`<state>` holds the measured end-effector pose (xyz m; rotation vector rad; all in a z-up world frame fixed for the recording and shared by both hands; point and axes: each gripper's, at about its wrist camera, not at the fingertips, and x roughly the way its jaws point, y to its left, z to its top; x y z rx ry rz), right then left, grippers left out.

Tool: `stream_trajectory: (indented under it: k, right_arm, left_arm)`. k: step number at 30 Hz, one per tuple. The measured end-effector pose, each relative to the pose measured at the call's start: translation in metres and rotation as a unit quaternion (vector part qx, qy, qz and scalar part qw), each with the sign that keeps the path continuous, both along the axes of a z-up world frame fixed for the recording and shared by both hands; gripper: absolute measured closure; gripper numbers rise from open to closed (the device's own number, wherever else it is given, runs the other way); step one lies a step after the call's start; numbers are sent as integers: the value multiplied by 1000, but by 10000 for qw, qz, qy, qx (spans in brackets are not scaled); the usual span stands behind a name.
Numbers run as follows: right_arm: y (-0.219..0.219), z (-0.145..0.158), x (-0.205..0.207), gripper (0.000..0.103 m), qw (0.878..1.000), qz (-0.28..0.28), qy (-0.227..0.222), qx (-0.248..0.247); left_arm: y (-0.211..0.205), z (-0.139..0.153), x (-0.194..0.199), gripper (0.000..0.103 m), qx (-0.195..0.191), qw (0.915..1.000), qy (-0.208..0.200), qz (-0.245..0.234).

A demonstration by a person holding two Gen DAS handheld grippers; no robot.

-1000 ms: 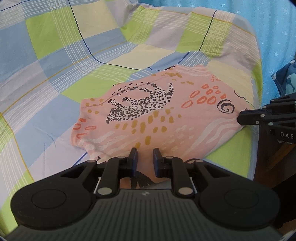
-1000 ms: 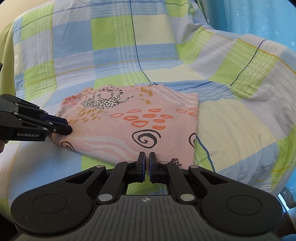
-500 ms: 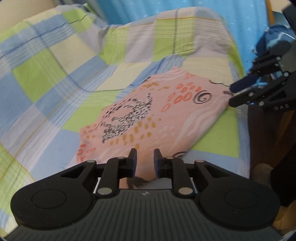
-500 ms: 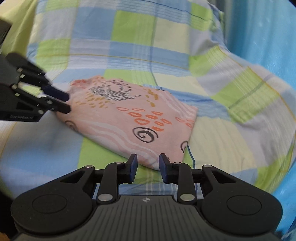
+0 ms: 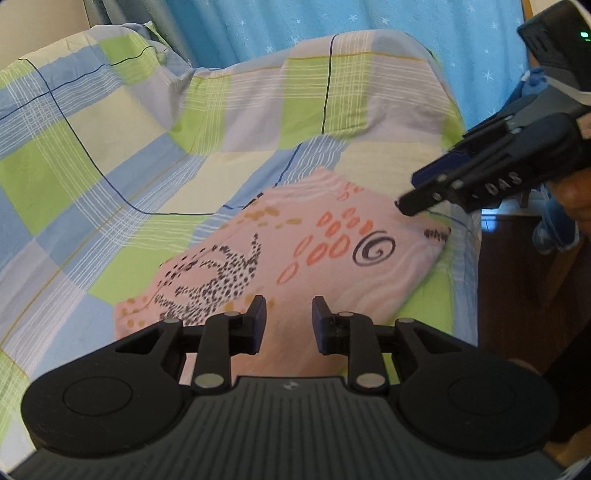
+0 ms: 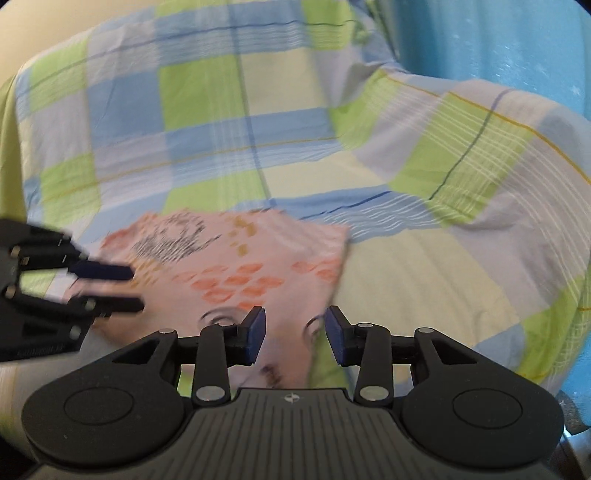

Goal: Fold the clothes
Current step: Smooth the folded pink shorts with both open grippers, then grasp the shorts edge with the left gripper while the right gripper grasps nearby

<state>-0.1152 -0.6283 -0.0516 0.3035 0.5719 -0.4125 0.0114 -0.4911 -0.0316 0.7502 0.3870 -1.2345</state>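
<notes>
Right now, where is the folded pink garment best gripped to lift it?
Probably the near folded edge of the pink garment, approached low from the front: it lies flat on the checked sheet, and the open left gripper already faces that edge.

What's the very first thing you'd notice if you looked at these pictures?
The folded pink garment with its spotted animal print and black swirl, lying on the green-and-blue checked sheet. Next, the two black grippers: the left gripper open over its near edge, the right gripper open above the swirl corner. Behind hangs a blue starry curtain.
</notes>
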Motion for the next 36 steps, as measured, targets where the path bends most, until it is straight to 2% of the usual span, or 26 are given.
stream_trajectory:
  k: [2,4,6,7,8,9,11,13,14,17,20,23,24,25,27,28,30,34,36]
  right_arm:
    - [-22,-7,3,64,9995,-152,-192,188]
    - [-38,-10,11,63,9986,-200,-341,340]
    - [-50,-9,22,61,9980,-167,-453,416]
    - [-55,-9,28,60,9976,-150,-509,454]
    - [-61,-8,34,58,9973,-134,-552,467]
    - [-65,-7,40,57,9979,-127,-527,346]
    - [-73,-7,46,56,9981,-149,-537,256]
    - [-81,-11,50,55,9978,-185,-542,338]
    - [-86,-14,50,55,9973,-208,-543,444]
    - [-94,-24,50,55,9950,-250,-586,775]
    - [-95,-28,50,55,9936,-255,-630,904]
    - [-94,-28,50,57,9933,-315,-672,885]
    - [-94,-28,50,64,9929,-336,-693,909]
    - [-95,-30,51,69,9925,-315,-694,956]
    - [-93,-32,53,91,9926,-249,-677,973]
    - [-92,-33,54,95,9929,-226,-667,956]
    - [-89,-30,51,100,9936,-292,-701,832]
    - [-81,-6,42,103,9914,-405,-1187,362]
    - [-78,-2,47,103,9926,-411,-1140,100]
  left_arm:
    - [-8,2,5,77,16,9998,165,56]
    - [-12,11,20,76,-236,9983,451,294]
    - [-14,19,46,74,-472,9936,673,773]
    - [-12,22,62,73,-586,9898,710,1086]
    - [-9,24,78,65,-698,9849,680,1432]
    - [-5,25,94,53,-788,9792,648,1753]
    - [4,24,124,44,-930,9643,764,2357]
    - [11,20,151,44,-1009,9489,1113,2774]
    - [13,20,160,44,-1023,9455,1220,2839]
    - [11,12,173,44,-1012,9431,1506,2786]
    - [8,-2,182,52,-834,9394,1856,2759]
    - [11,-6,182,58,-874,9371,1911,2789]
    - [11,-6,182,65,-909,9355,1972,2787]
    - [13,-5,182,68,-953,9336,2044,2785]
    - [15,-7,180,75,-1005,9310,2084,2824]
    - [15,-7,178,78,-1014,9326,1995,2832]
    - [15,-6,174,102,-1103,9347,1817,2850]
    - [27,20,170,103,-1923,9258,1478,2901]
    - [27,20,172,103,-1894,9254,1413,2962]
